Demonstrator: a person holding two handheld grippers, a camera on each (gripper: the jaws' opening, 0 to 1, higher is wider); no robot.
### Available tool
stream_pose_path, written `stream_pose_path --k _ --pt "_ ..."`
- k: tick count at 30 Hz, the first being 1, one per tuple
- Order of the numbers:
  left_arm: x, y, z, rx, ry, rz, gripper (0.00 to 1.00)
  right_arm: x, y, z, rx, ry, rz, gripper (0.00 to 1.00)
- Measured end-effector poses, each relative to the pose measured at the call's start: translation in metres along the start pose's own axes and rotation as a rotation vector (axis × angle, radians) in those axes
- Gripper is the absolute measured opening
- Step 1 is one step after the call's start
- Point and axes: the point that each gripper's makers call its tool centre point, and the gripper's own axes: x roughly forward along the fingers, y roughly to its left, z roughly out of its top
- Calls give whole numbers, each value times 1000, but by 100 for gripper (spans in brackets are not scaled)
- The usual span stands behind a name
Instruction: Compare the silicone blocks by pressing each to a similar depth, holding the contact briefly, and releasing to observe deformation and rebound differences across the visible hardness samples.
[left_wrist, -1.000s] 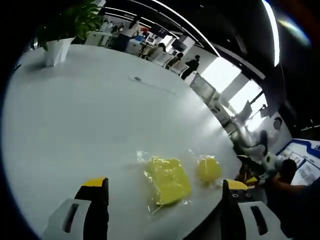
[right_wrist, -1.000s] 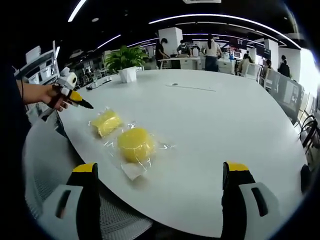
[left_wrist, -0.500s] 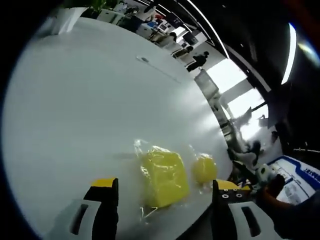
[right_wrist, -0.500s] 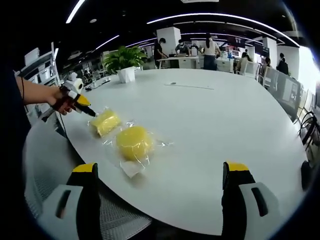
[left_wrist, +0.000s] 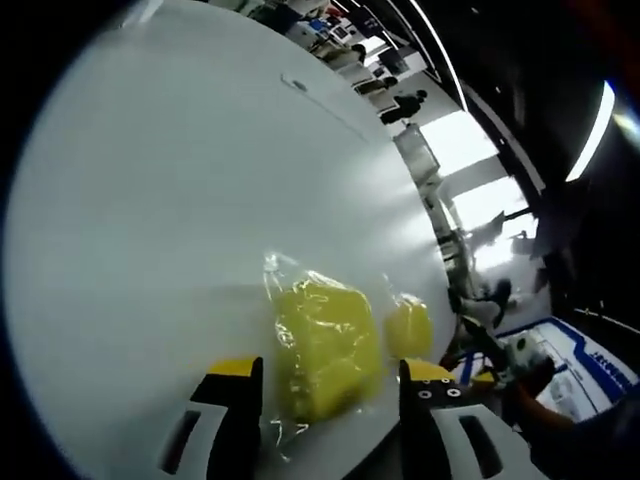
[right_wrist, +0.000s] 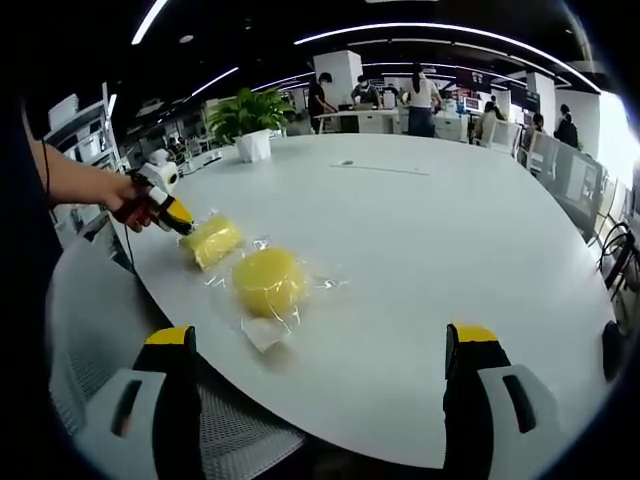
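left gripper (left_wrist: 325, 375) astride square block (left_wrist: 322, 345) (perhaps touching)

yellow silicone blocks (right_wrist: 268, 283), white table (right_wrist: 420, 260) — yellow-tipped tongs (right_wrist: 320, 345)

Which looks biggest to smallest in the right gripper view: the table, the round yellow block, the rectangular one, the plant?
1. Table.
2. Round block.
3. Rectangular block and plant look alike in size; the plant sits farther off, so its true size is unsure.

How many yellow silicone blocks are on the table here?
2. A squarish block lies bagged near the table edge by the left gripper; a round block lies bagged just beside it, nearer the right gripper's camera.
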Motion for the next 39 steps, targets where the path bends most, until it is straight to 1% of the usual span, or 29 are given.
stream_pose_path --k 1,3,8,10,11,13,14,16,18,20,22,26,29,34,36,39 --pt "1 3 -1 -4 7 20 51 0 0 0 0 0 0 97" --pt "2 5 -1 -7 4 30 45 0 -1 0 -1 1 -1 97" --pt "5 7 -1 -9 7 33 39 0 -3 -1 -1 7 0 97" --pt "6 10 -3 24 15 59 34 -1 -3 -2 2 10 -2 97" --pt "7 9 -3 34 13 58 34 0 -3 -2 4 10 -2 97" --pt "9 6 -4 27 15 55 33 0 -3 -3 1 14 1 97" --pt "9 7 -3 42 13 72 33 0 -3 -4 2 15 2 97" --pt "10 8 -2 107 9 93 31 1 -3 -4 6 16 3 97" --pt "12 11 -2 147 9 101 27 2 -3 -5 6 17 4 97" --pt "10 10 -4 125 17 102 20 2 -3 -5 7 15 6 97" --pt "8 11 -5 133 26 115 14 2 -3 -4 8 15 5 97" --pt "10 11 -6 146 50 112 4 3 -1 -4 6 17 9 97" --pt "10 13 -7 128 48 103 1 4 0 -3 2 15 13 97" --pt "9 11 -7 97 26 90 0 3 0 -3 1 18 14 97" --pt "9 10 -7 109 26 94 0 3 -1 -4 2 19 14 97" --pt "9 9 -7 106 22 94 0 3 -1 -4 3 19 14 97"
